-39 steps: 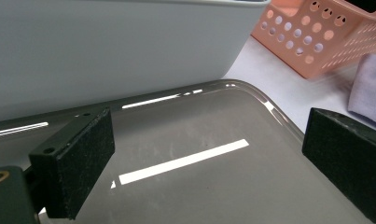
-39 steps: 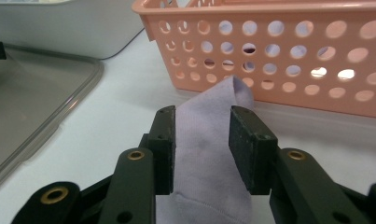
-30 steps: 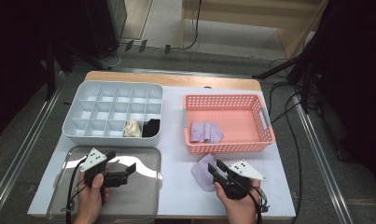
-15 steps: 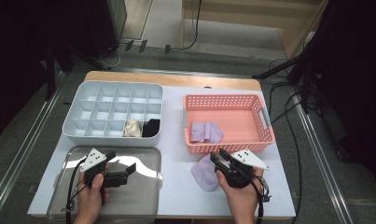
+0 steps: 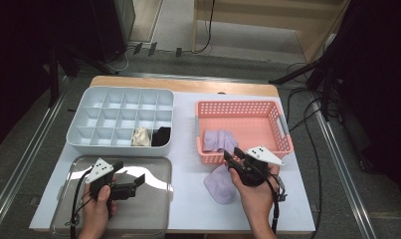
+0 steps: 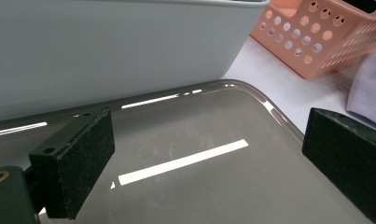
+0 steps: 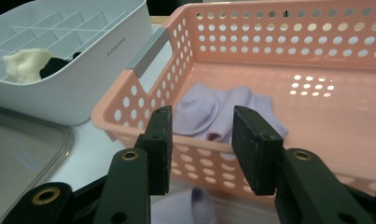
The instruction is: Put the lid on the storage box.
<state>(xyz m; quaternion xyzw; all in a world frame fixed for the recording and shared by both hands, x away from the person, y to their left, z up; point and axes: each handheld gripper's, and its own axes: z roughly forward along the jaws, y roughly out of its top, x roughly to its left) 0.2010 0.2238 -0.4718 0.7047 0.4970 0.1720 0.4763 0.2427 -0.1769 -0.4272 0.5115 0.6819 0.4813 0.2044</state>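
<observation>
Hidden: lilac sock on the table [image 5: 219, 183], near end covered by the right gripper [image 5: 235, 161] and hand | Cut off: metal tray [image 5: 153, 219], near edge past the frame bottom | Partly hidden: lilac socks in the pink basket [image 7: 223, 109], lower parts behind the basket's front wall | Too small: black item [image 5: 161, 136] beside the cream one in the white organiser

Bright overhead light glares in strips off the metal tray [image 6: 213, 196]; surroundings dark.
</observation>
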